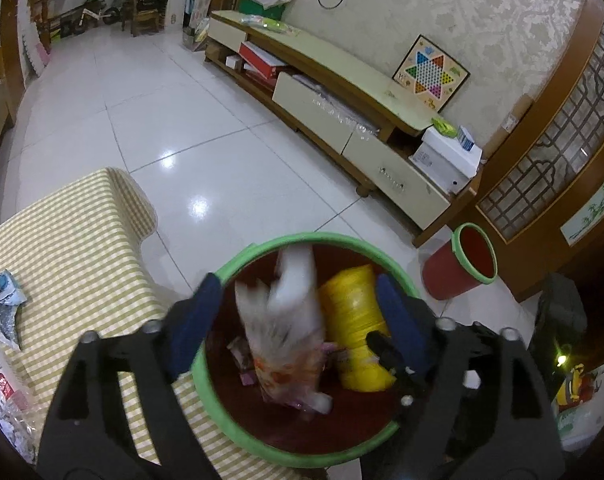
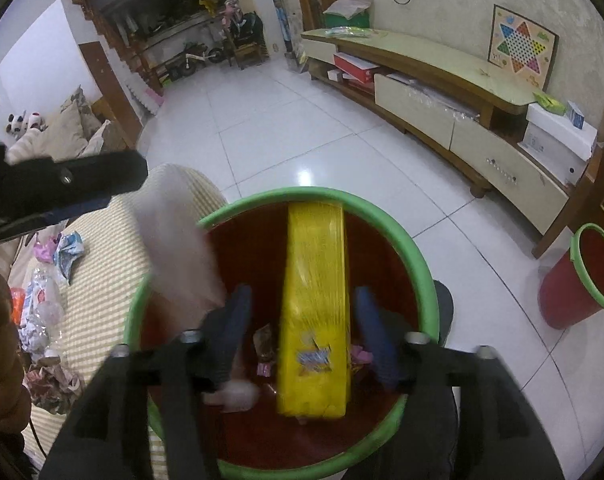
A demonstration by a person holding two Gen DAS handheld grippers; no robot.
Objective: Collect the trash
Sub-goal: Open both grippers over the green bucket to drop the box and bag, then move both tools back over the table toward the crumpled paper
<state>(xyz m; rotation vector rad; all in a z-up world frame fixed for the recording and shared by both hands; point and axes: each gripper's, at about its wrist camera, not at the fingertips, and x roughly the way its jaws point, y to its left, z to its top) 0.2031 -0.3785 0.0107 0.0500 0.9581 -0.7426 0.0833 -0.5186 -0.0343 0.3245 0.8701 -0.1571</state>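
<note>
A red trash bin with a green rim stands beside the checkered table. My left gripper is open above the bin; a blurred white and orange wrapper is between its fingers, falling free into the bin. It shows as a pale blur in the right wrist view. My right gripper is open above the bin, with a yellow package standing inside the bin between its fingers. Small wrappers lie at the bin's bottom.
More trash lies on the yellow checkered table: crumpled blue-white wrapper, clear plastic, other scraps. A second red bin stands on the tiled floor by the TV cabinet. The left gripper's body crosses the right view.
</note>
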